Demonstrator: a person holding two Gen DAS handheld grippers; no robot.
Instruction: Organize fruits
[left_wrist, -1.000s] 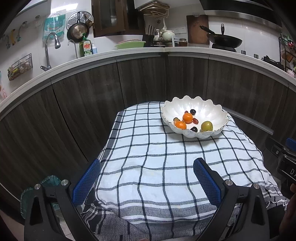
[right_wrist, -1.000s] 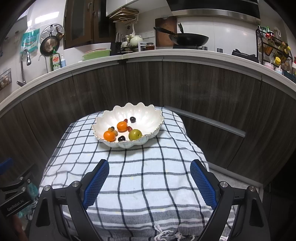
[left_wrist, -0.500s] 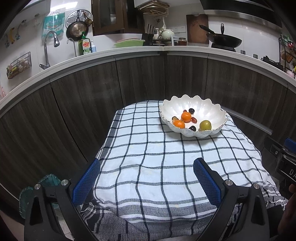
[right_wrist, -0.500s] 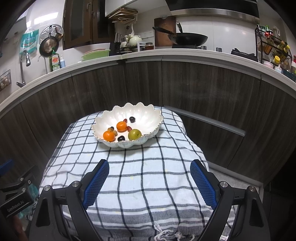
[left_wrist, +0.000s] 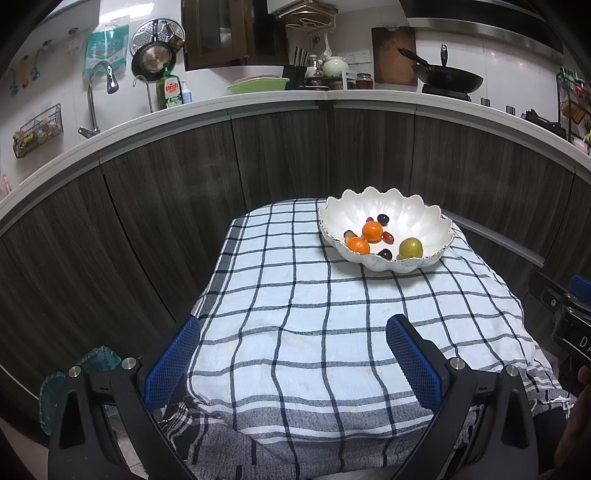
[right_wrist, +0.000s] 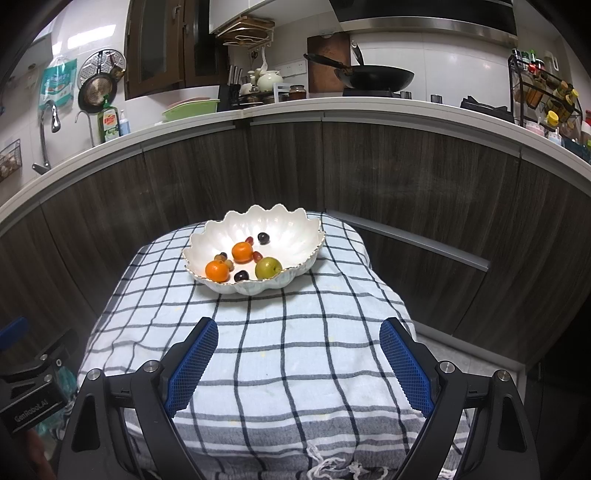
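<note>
A white scalloped bowl (left_wrist: 413, 212) stands at the far right of a small table under a blue checked cloth (left_wrist: 314, 314); it also shows in the right wrist view (right_wrist: 284, 225). In it lie two oranges (right_wrist: 217, 270), a green fruit (right_wrist: 268, 268) and several small dark and red fruits (right_wrist: 241, 275). My left gripper (left_wrist: 291, 350) is open and empty above the table's near left edge. My right gripper (right_wrist: 297, 360) is open and empty above the near edge, well short of the bowl.
Dark wood cabinet fronts (left_wrist: 166, 221) curve closely around the table's far and left sides, under a white counter (right_wrist: 332, 107) with sink, dish soap and wok. The right gripper's body (left_wrist: 565, 314) shows at the left view's right edge. A teal object (left_wrist: 55, 387) lies on the floor.
Both grippers have drifted slightly; the bowl sits a little higher and further off in the left wrist view. Jaws stay open and the fruits have not moved.
</note>
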